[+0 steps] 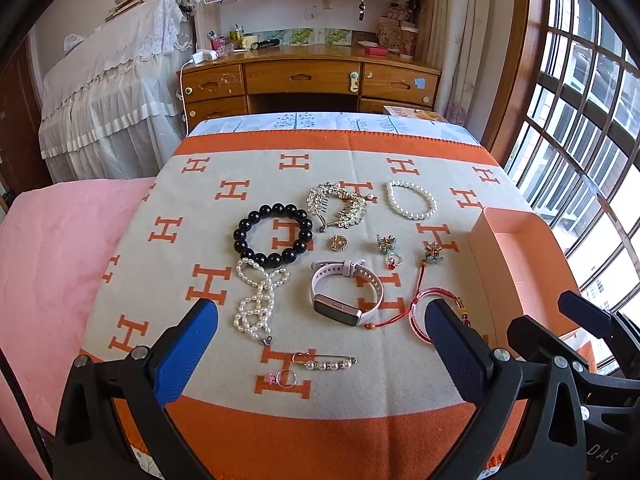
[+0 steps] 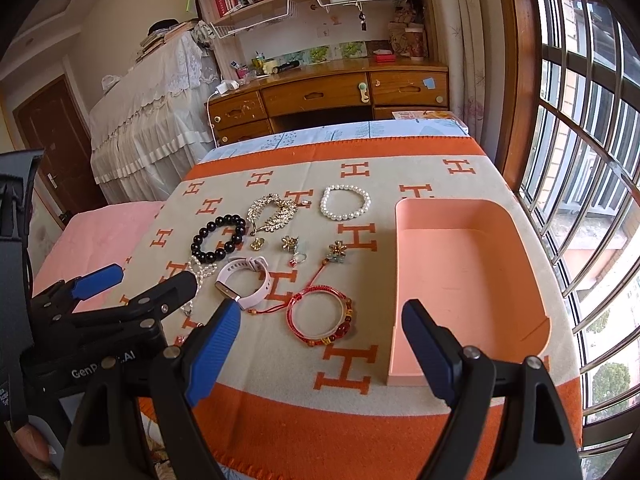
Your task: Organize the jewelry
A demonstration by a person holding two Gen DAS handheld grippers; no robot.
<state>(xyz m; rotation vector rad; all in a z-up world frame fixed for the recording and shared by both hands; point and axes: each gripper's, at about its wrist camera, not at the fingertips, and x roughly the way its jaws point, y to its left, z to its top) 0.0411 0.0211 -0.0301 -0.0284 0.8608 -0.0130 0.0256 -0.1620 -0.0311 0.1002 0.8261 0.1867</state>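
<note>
Jewelry lies spread on an orange and cream blanket: a black bead bracelet, a white pearl bracelet, a gold hair comb, a pearl necklace, a pink watch, a red cord bracelet, small flower pieces, a pearl pin and a ring. An empty pink box sits at the right. My left gripper hovers open above the pin and ring. My right gripper is open between the red bracelet and the box.
The blanket covers a bed with a pink sheet at its left. Beyond the bed's far end stand a wooden desk and a lace-covered piano. A barred window runs along the right side.
</note>
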